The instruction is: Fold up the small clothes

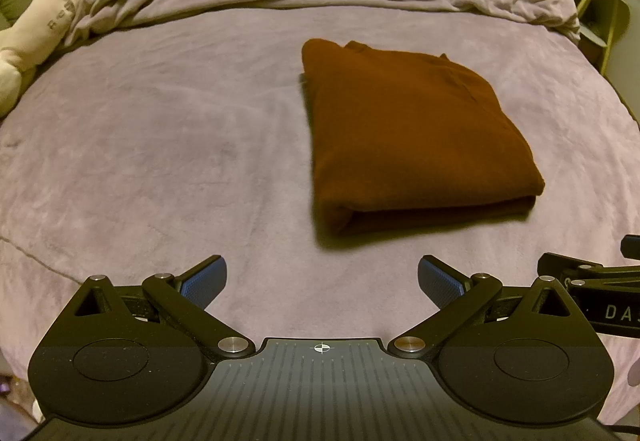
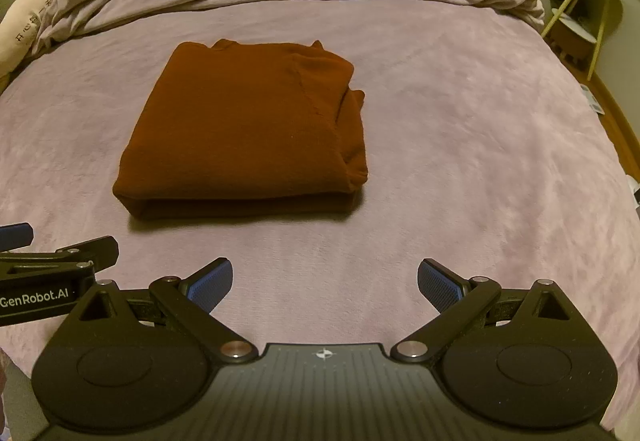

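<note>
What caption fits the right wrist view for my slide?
Open right hand-held gripper faces a folded brown sweater lying on the purple blanket, nothing held.

A rust-brown knitted garment [image 1: 416, 129] lies folded into a compact, roughly square stack, flat on the lilac bed cover [image 1: 160, 161]. Its thick folded edge, several layers deep, faces 6 o'clock, and a ribbed collar edge peeks out along the side at 12 o'clock. In the right wrist view the garment [image 2: 244, 133] sits toward 10 o'clock of centre, with looser layers and a cuff bunched along its 3 o'clock side. In the left wrist view it sits toward 1 o'clock. Nothing touches it.
</note>
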